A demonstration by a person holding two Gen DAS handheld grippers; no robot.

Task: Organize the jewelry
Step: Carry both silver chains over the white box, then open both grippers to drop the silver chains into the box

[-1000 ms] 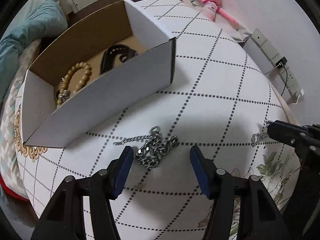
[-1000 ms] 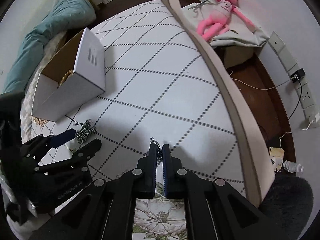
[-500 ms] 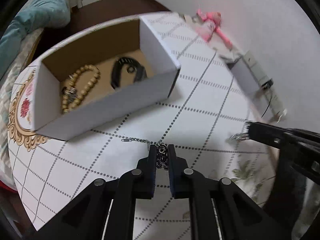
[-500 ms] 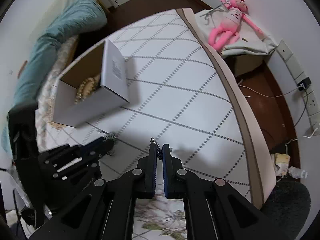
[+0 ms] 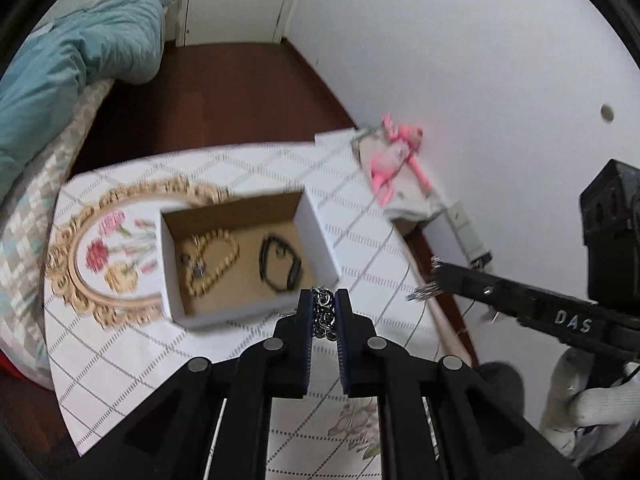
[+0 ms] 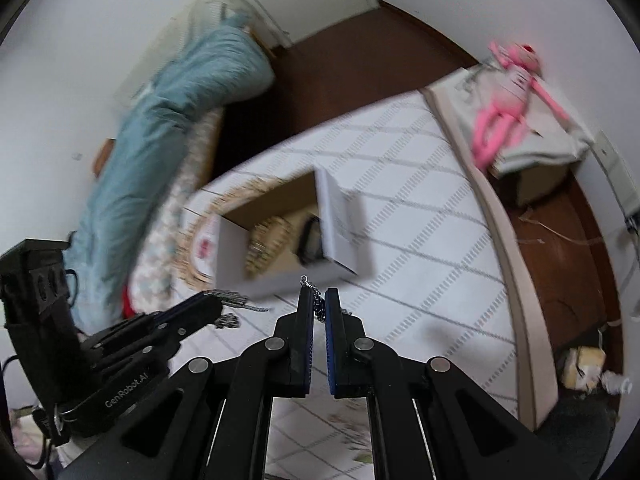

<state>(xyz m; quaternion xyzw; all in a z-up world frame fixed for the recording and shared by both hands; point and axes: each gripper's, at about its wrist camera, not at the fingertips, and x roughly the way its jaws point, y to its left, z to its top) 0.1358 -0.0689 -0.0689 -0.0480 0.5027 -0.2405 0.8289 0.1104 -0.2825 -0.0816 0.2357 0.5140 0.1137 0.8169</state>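
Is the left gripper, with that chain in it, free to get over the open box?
Probably yes. The left gripper is shut on the silver chain just short of the cardboard box, whose top is open. Nothing stands between them; the right gripper is off to the side.

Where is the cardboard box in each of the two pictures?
Left wrist view: the cardboard box sits mid-frame, just beyond the left gripper, open top showing the beaded bracelet.
Right wrist view: the cardboard box is centre, above the right gripper.
Shared landmark: the pink plush toy, upper right in both.
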